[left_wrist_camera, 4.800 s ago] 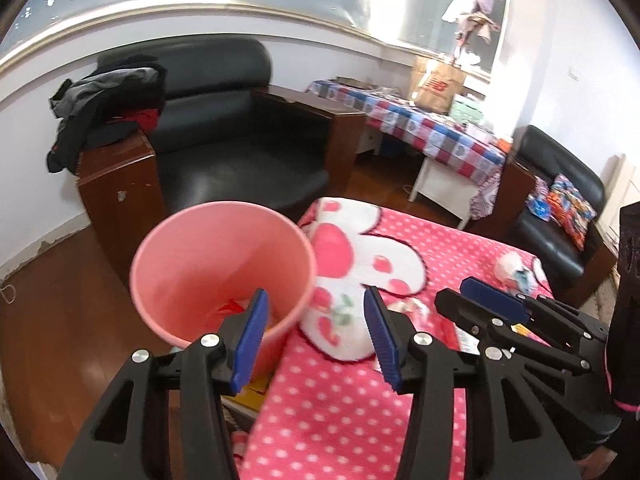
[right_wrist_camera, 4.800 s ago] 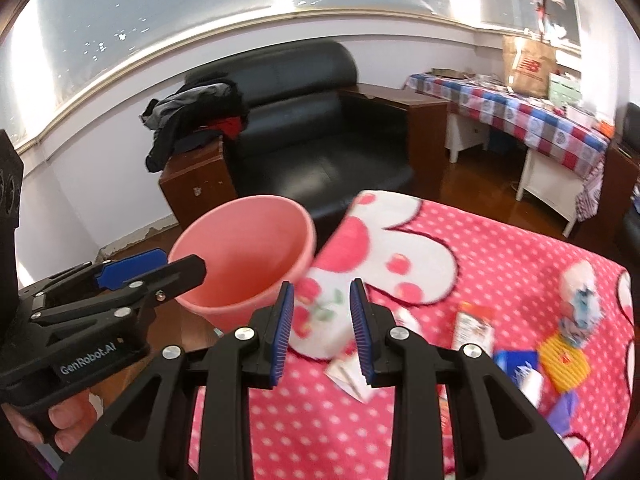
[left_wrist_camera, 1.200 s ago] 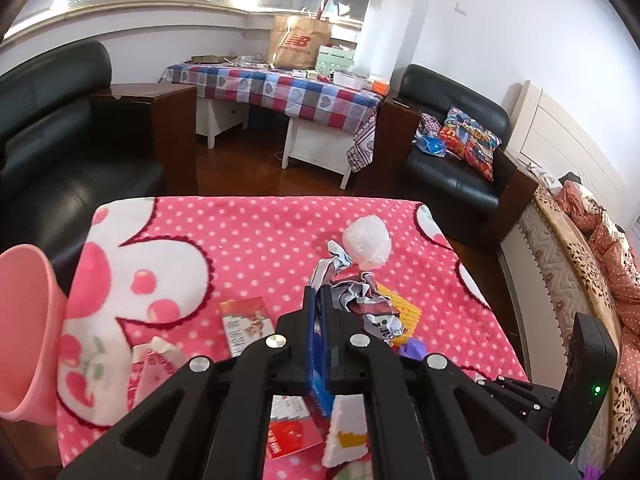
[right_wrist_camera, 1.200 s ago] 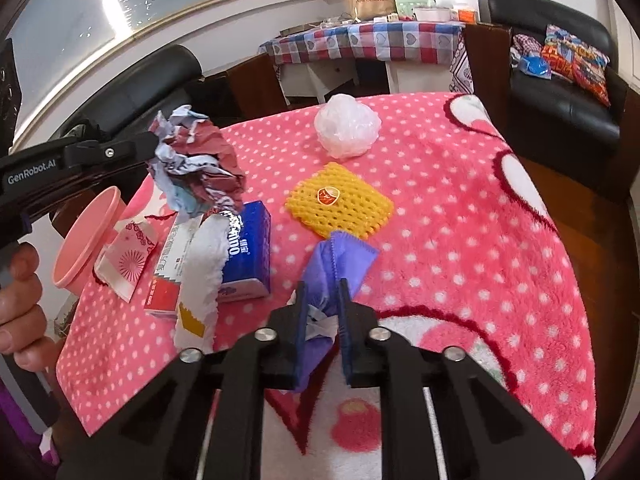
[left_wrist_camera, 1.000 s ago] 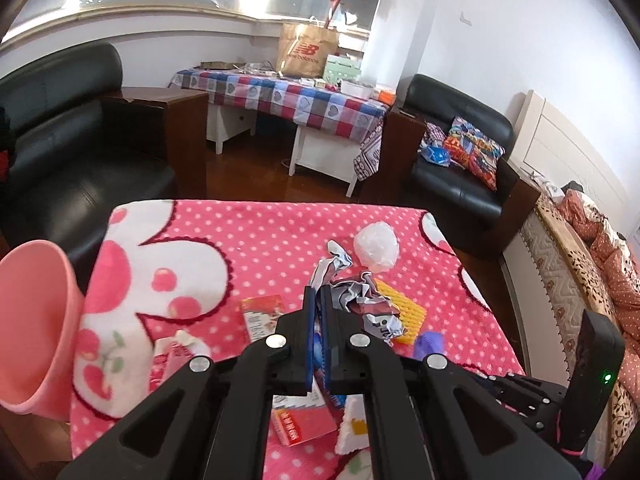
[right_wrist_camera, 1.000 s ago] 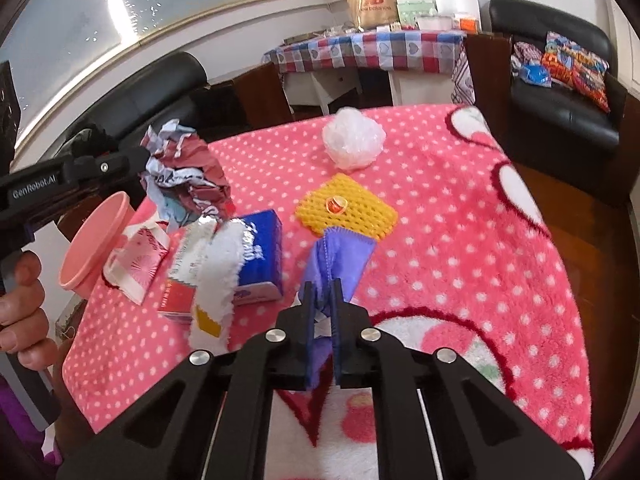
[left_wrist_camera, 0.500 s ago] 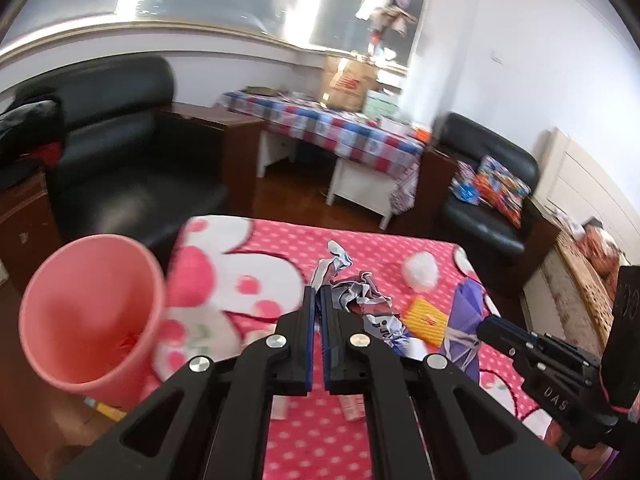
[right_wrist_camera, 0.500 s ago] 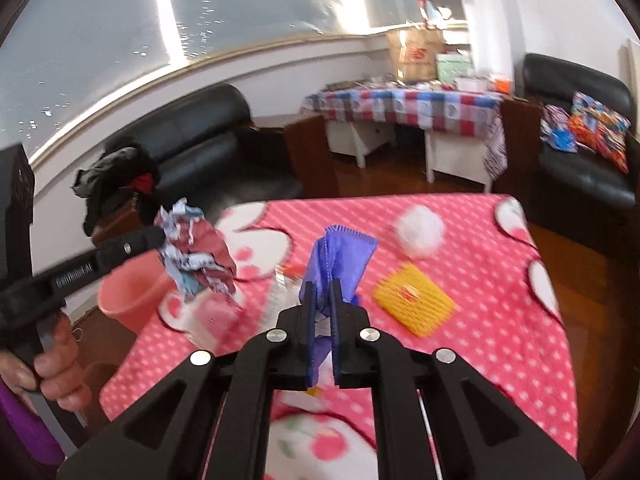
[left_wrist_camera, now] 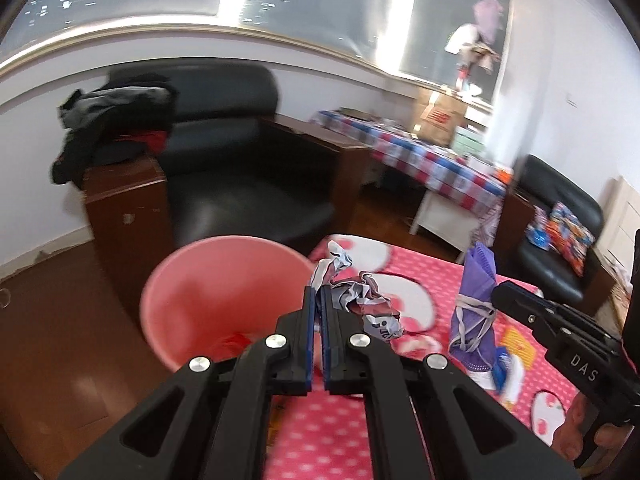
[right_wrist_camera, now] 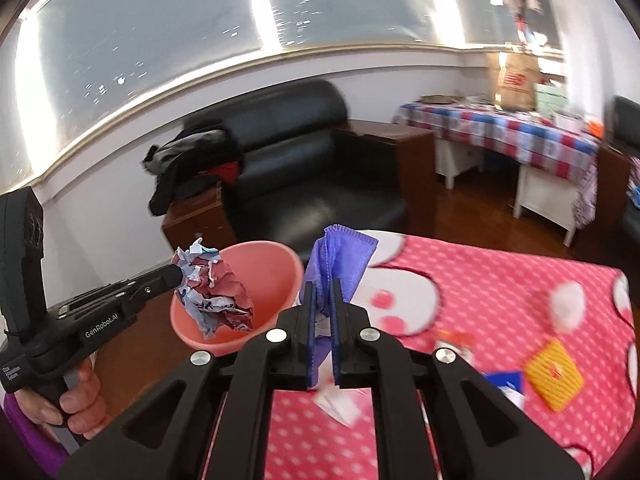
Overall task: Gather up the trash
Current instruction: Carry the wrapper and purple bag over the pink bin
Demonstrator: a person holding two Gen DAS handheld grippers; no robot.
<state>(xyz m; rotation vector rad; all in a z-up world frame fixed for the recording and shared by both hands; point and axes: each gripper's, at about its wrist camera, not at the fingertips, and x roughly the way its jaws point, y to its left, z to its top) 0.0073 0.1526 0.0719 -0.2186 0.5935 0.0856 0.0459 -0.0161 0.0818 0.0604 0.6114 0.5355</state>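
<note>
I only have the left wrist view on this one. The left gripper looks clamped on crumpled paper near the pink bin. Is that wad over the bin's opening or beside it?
Observer: In the right wrist view, the crumpled paper hangs in front of the pink bin's mouth; whether it is truly above the opening, that view alone cannot settle.
Operator: Whose hand carries the left gripper?
Observer: A bare hand grips its handle, with a purple sleeve below.
Operator: What is the right gripper pinching?
Observer: The right gripper is shut on a purple pleated mask.
</note>
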